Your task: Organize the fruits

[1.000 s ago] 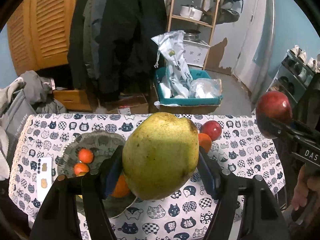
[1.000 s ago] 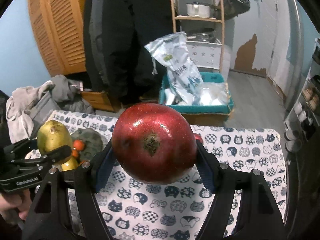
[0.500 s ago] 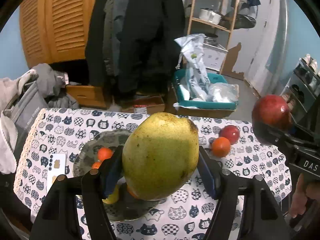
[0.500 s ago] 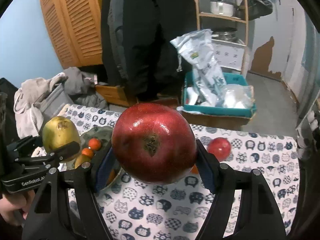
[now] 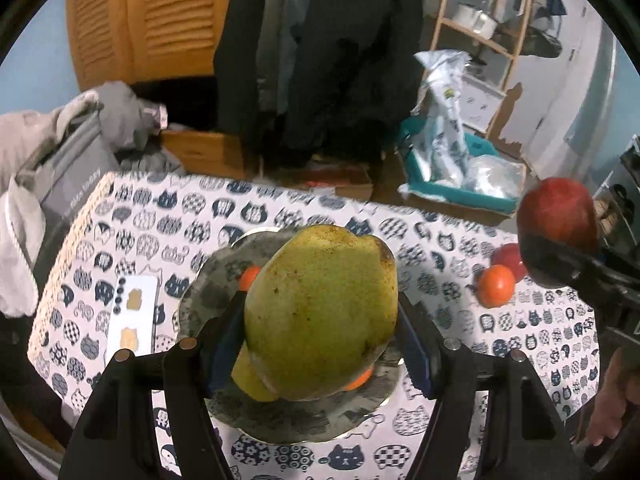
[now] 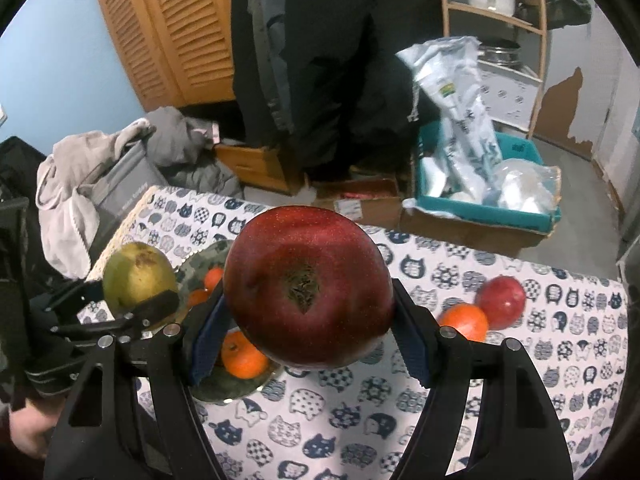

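My left gripper (image 5: 320,332) is shut on a big yellow-green pear (image 5: 320,312), which hangs right over the grey plate (image 5: 208,292). The plate holds small oranges (image 5: 249,277) and a yellow fruit (image 5: 250,380), partly hidden by the pear. My right gripper (image 6: 308,324) is shut on a large dark red pomegranate (image 6: 308,284), held above the table beside the plate (image 6: 228,390). In the right wrist view the pear (image 6: 138,276) shows at the left. On the cloth to the right lie an orange (image 5: 496,285) and a red apple (image 5: 510,258), touching.
The table wears a cat-print cloth (image 5: 168,216). A white card (image 5: 132,316) lies left of the plate. Grey clothes and a bag (image 5: 60,168) crowd the left edge. Behind stand hanging coats (image 5: 320,48), a teal bin (image 5: 460,188) and a shelf (image 5: 480,28). A hand (image 6: 24,432) holds the left tool.
Both grippers have moved left and downward with their fruit. The pear now hangs over the plate, and the pomegranate has come closer to the plate's right side.
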